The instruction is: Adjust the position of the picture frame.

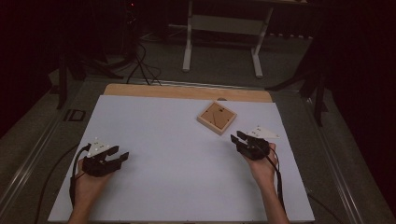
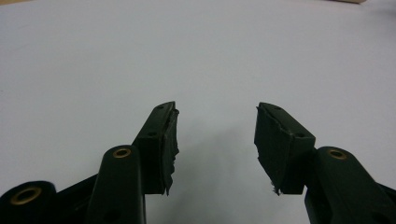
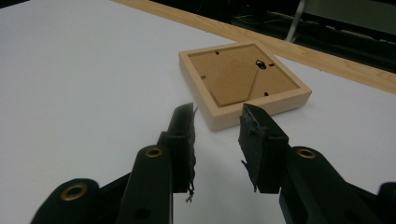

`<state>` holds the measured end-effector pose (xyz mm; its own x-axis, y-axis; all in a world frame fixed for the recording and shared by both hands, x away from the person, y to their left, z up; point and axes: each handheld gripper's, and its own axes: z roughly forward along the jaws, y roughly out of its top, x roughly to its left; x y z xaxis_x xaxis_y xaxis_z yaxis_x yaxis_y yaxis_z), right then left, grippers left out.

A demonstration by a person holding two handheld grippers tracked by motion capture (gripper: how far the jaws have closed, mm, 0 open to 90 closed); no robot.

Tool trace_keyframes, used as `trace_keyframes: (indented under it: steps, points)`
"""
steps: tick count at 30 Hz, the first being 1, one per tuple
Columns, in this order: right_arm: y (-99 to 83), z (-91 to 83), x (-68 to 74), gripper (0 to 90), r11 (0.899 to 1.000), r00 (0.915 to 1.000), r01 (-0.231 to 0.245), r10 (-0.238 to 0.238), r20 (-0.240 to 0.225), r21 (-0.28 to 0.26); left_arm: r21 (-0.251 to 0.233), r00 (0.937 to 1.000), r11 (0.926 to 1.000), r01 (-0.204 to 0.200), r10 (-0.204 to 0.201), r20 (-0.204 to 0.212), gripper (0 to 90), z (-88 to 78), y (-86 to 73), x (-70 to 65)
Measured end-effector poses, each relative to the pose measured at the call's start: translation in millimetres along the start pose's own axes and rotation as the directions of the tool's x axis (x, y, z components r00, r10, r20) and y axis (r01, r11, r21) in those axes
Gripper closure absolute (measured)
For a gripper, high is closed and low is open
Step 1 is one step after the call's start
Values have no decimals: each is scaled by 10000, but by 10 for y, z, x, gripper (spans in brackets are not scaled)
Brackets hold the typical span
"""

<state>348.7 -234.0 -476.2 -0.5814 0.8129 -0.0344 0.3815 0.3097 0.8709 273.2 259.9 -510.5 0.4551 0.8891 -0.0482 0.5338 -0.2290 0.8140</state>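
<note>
Small square wooden picture frame (image 1: 216, 117) lying face down on the white bench (image 1: 177, 177), at far right of centre and turned cornerwise to the bench edges. Its fibreboard backing panel (image 3: 236, 76), with a small metal hanger (image 3: 260, 64) and retaining tabs, faces up and sits recessed inside the pale wood rim. The right hand-held gripper (image 3: 217, 122) rests just near of the frame's closest corner, jaws partly spread and holding nothing, apart from the wood. The left hand-held gripper (image 2: 217, 140) lies well apart at near left on bare bench, jaws spread wide and empty.

Handling, as judged: the frame is probably light and stiff, so it should lift without sagging. The rim is smooth wood and may slip between the worn pads if pinched at a corner. Whether glass sits on the hidden underside cannot be told; treating it as fragile is prudent. The best hold appears to be across one straight side of the rim, one pad on the outer wall and the other inside the recess, away from the thin backing and the hanger.
</note>
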Motion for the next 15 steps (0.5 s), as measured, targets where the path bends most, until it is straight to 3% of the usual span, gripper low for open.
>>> trace_keyframes:
  steps: [15]
  points:
    - [89,175,-41,739,9999,9999,74,-75,122,98,9,10000,10000,-78,78,-30,490,7,0,-9]
